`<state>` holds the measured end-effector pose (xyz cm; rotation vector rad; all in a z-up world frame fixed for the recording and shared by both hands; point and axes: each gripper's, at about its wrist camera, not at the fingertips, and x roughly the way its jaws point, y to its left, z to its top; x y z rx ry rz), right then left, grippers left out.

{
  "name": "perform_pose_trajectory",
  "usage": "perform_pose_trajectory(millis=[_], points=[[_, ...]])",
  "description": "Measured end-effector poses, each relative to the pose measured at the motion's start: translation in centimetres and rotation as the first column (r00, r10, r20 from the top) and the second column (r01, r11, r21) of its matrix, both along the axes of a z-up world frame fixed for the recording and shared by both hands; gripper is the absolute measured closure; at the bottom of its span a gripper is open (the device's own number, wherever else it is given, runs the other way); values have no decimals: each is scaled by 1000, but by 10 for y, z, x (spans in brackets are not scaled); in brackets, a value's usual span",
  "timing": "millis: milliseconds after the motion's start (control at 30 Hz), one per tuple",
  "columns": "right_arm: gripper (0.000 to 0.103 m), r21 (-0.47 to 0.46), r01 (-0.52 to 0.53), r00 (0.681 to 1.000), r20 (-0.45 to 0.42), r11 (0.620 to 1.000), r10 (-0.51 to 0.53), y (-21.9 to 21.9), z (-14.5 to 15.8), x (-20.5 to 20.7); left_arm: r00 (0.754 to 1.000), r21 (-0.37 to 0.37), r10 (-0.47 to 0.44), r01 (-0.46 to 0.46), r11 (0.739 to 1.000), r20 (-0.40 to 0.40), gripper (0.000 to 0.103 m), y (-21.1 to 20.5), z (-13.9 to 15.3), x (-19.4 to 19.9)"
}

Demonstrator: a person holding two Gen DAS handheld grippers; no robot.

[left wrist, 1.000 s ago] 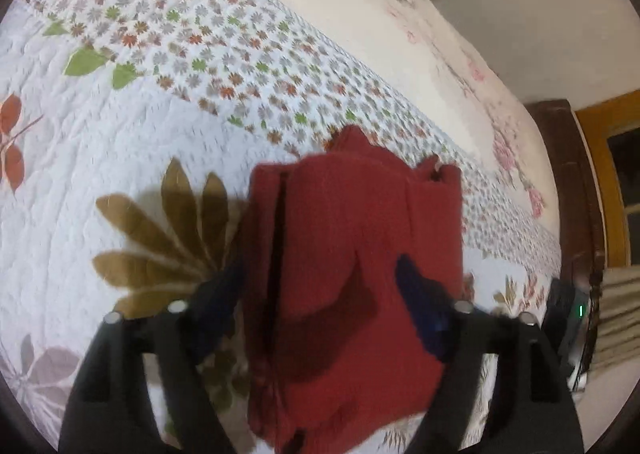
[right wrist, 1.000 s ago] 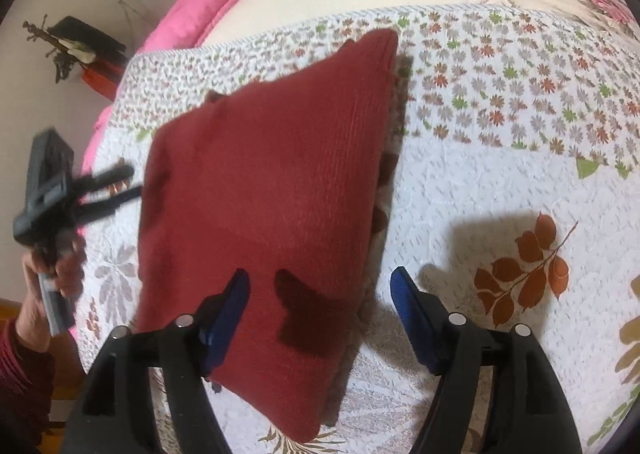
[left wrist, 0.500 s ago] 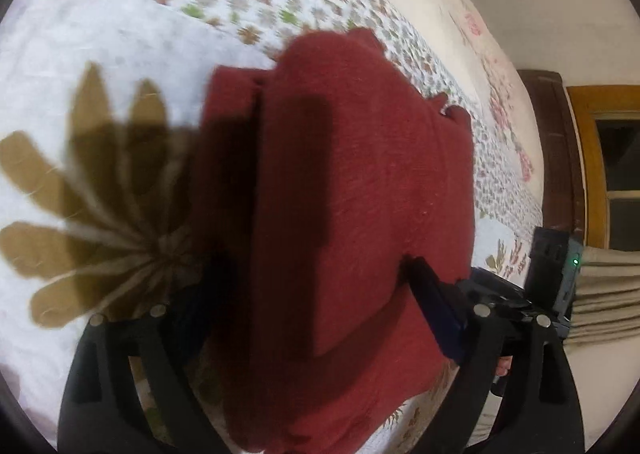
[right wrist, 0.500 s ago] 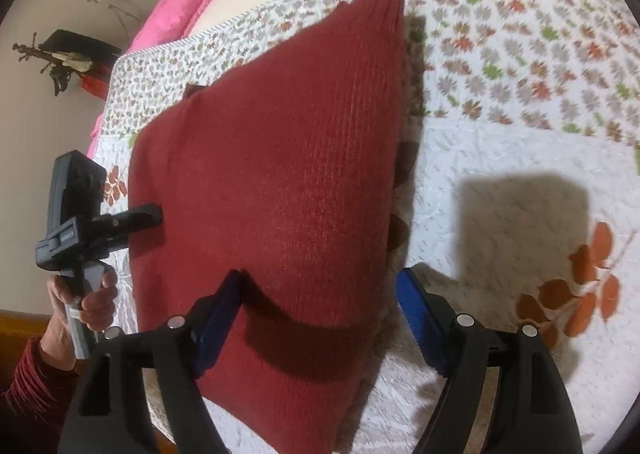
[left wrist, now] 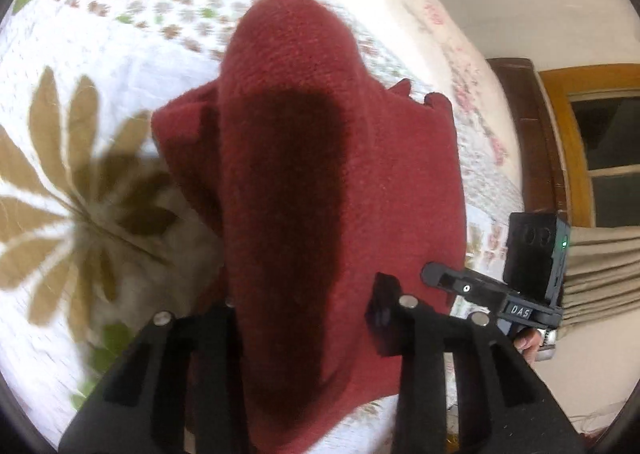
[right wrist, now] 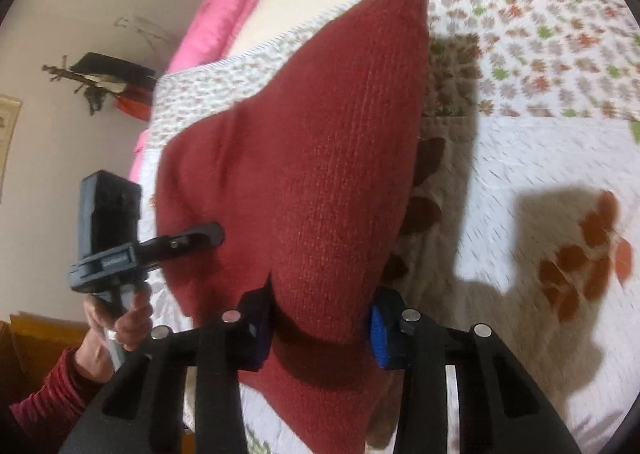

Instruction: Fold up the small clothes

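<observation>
Bedspread, white with printed leaves, fills both views and carries the work. On it lies a dark red knitted sweater, already partly folded, one end raised toward 12 o'clock in each wrist view. The right gripper has its jaws pressed against a bunched fold of the sweater at 6 o'clock, pinching it. The left gripper straddles another fold at 6 o'clock, apparently clamping it, though cloth hides one finger. Judged from this, the step in hand is lifting the near edge for another fold; next, both ends should travel together toward 12 o'clock, kept level.
</observation>
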<state>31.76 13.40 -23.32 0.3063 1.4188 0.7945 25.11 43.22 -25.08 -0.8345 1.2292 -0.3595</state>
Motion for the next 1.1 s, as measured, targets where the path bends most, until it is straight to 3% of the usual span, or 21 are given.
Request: perform_pose_trajectory(millis=[300, 467, 667, 767, 800, 1000, 1100], points=[[65, 26, 28, 999, 25, 999, -29, -142, 60, -47, 994, -96, -95, 99, 990, 48, 70, -124, 49, -33], [64, -59, 40, 999, 24, 997, -38, -207, 60, -62, 989, -89, -145, 145, 985, 13, 70, -198, 41, -46], [61, -170, 71, 997, -22, 983, -76, -245, 5, -60, 987, 89, -162, 163, 983, -23, 71, -240, -3, -44], [56, -147, 116, 991, -47, 982, -124, -251, -20, -56, 988, 175, -148, 153, 973, -41, 62, -246, -23, -39], [53, -139, 123, 990, -47, 983, -131, -252, -23, -55, 987, 219, -153, 159, 963, -40, 55, -250, -24, -38], [29, -139, 107, 994, -9, 985, -109, -277, -7, -78, 987, 336, -154, 163, 928, -54, 45, -261, 7, -50], [24, -90, 111, 993, -33, 990, -115, -288, 0, -107, 992, 326, -124, 123, 937, -18, 31, -260, 31, -82]])
